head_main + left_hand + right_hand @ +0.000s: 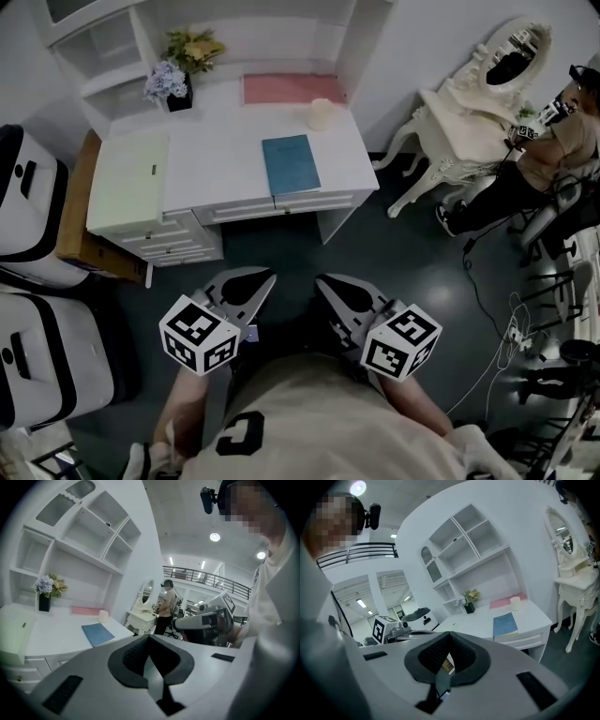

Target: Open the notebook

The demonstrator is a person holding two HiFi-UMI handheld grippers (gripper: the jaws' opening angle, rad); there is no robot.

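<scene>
Notebook (291,162): blue, closed, lying flat on the white desk (225,150), right of its middle and close to the near edge, over the drawers. Nothing touches it or rests on it. Farther back stand a pale candle (322,113) and a pink mat (286,89); flowers (183,66) sit at the far left, and a pale green case (129,178) covers the desk's left end.

The left gripper (265,277) and right gripper (321,279) are side by side close to the person's body, well short of the desk, both pointing towards it. Each has its jaws pressed together with nothing between them.

By my reading this is the approach, and the opening itself has not begun. Next, both grippers need to travel forward and down to the notebook. One would have to part its jaws and catch the free edge of the cover, while the other presses the book down so it does not slide on the smooth top. Which side carries the spine cannot be told from here.
</scene>
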